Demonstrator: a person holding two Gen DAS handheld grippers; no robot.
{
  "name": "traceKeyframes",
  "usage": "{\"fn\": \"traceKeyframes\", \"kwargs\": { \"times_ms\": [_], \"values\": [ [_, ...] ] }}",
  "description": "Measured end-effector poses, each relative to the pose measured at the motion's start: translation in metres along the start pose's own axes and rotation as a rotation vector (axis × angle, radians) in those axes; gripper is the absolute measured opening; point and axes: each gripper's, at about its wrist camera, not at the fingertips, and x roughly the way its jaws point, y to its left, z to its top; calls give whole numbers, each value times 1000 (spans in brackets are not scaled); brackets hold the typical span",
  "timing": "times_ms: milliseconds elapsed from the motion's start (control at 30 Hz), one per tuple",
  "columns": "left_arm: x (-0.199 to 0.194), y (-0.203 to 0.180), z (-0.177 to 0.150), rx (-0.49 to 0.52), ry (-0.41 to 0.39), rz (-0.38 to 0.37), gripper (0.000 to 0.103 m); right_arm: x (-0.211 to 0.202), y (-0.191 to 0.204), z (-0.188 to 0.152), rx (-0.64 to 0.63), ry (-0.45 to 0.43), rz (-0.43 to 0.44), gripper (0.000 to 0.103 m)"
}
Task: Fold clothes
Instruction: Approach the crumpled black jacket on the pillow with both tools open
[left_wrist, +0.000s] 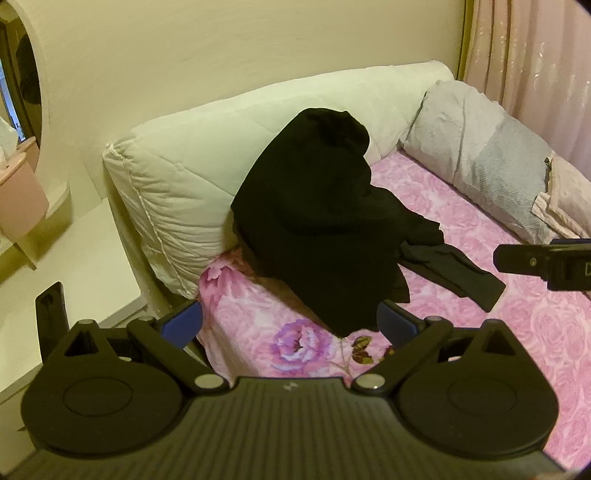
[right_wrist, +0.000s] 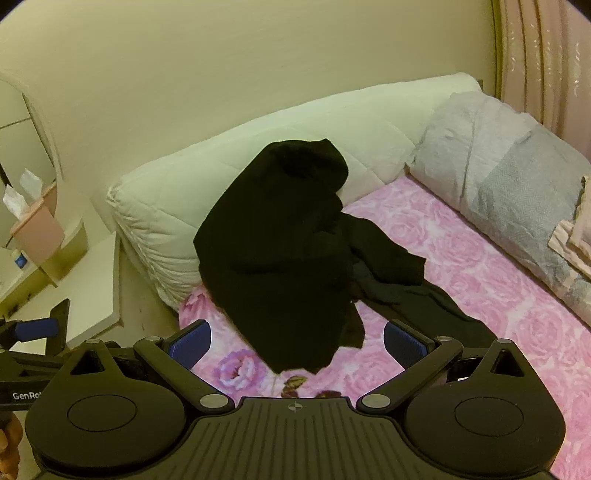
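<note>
Ahead of your left gripper (left_wrist: 290, 325), jaws spread and empty, the black clothes (left_wrist: 314, 236) lie heaped on the pink floral sheet (left_wrist: 480, 339), leaning against the white quilt (left_wrist: 192, 177). Right wrist view: your right gripper (right_wrist: 295, 345) also gapes empty just short of the heap's near edge.

The only readable lettering is "GenRo", white on the black body of the left gripper (right_wrist: 35, 328) at the left edge of the right wrist view, where the frame cuts the word off. A white mark on the right gripper (left_wrist: 535, 260) in the left wrist view is too cropped to read.
</note>
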Motion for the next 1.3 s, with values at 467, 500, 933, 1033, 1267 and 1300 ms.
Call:
{"fn": "traceKeyframes", "kwargs": {
  "times_ms": [467, 500, 933, 1033, 1267, 1300],
  "values": [
    [10, 20, -8, -39, -1, -25, 98, 22, 38, 17, -129, -2, -13, 102],
    [10, 20, -8, -40, 0, -24, 98, 24, 38, 17, -129, 2, -10, 102],
    [12, 19, -9, -45, 9, -14, 98, 34, 27, 13, -104, 44, 24, 102],
    [14, 24, -4, -46, 16, -17, 98, 35, 23, 11, -104, 52, 22, 102],
    [15, 18, -4, -45, 18, -19, 98, 38, 16, 11, -105, 66, 19, 102],
    [15, 17, -4, -45, 18, -19, 98, 38, 15, 11, -106, 67, 18, 102]
  ]
}}
